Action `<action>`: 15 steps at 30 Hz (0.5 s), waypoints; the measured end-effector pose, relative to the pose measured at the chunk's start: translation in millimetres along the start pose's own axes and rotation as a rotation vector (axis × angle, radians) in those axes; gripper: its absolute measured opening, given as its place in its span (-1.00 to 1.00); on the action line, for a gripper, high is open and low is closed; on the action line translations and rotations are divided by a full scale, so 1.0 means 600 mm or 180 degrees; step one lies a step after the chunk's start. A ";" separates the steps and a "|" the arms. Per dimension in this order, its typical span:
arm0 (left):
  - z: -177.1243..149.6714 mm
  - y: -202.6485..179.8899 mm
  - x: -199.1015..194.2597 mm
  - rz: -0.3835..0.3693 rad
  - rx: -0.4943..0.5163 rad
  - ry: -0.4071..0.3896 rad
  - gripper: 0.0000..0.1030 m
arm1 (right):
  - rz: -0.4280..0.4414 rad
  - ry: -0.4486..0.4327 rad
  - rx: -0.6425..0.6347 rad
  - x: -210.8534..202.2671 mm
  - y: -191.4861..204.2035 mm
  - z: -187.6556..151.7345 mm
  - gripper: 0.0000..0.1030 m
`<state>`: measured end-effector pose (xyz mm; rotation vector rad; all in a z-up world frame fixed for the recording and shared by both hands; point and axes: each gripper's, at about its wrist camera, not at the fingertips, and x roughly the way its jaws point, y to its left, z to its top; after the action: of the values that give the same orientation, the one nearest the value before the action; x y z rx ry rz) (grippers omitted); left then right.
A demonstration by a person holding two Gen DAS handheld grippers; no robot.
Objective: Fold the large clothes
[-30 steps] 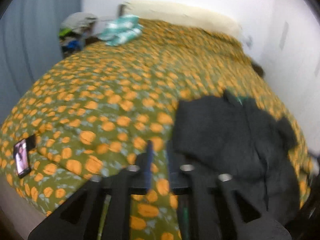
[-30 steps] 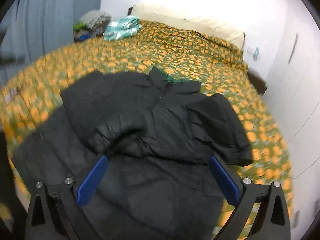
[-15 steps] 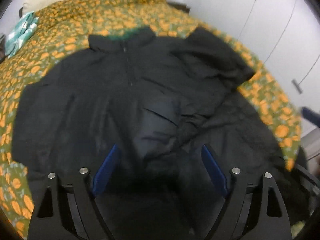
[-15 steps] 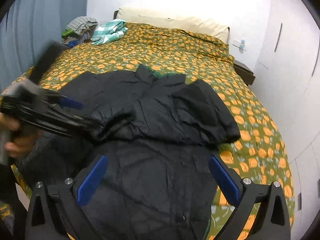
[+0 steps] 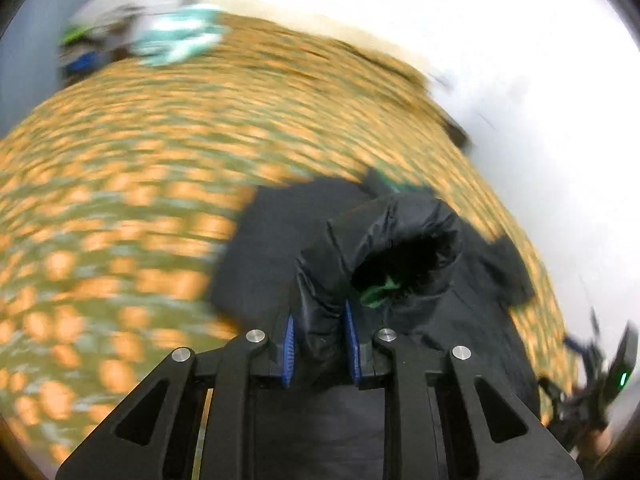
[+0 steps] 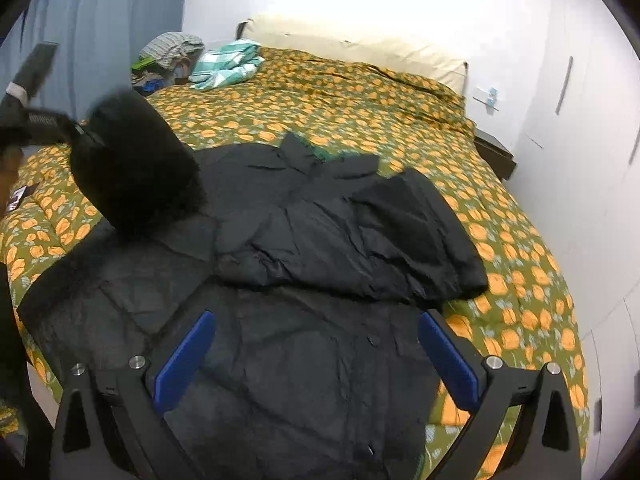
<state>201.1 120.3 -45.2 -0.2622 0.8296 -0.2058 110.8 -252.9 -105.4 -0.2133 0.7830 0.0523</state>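
A large black jacket [image 6: 320, 264] lies spread on the bed, collar toward the pillows, its right sleeve folded over the chest. My left gripper [image 5: 320, 344] is shut on the jacket's left sleeve [image 5: 392, 248] and holds it lifted off the bed; the open cuff faces the camera. In the right wrist view the lifted sleeve [image 6: 132, 168] hangs at the left, with the left gripper [image 6: 86, 134] behind it. My right gripper [image 6: 316, 356] is open and empty above the jacket's lower half.
The bed cover [image 6: 360, 96] is green with orange flowers. A folded teal checked cloth [image 6: 224, 64] and a pile of clothes [image 6: 168, 56] lie at the far left corner. White pillows [image 6: 360, 48] line the headboard. A phone [image 6: 16, 196] lies at the left edge. White wardrobe doors [image 6: 580, 120] stand right.
My left gripper has shut on the jacket's left sleeve and lifted it up off the bed. The right gripper has stayed open over the jacket's lower half.
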 end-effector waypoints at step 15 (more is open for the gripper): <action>-0.045 0.409 0.015 0.1430 -0.1607 -0.0058 -0.62 | 0.0114 -0.0033 -0.0261 0.007 0.066 0.054 1.00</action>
<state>205.7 346.4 -144.8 -0.5391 0.8926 0.4334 131.1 -207.5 -92.7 -0.2766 0.7751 0.1196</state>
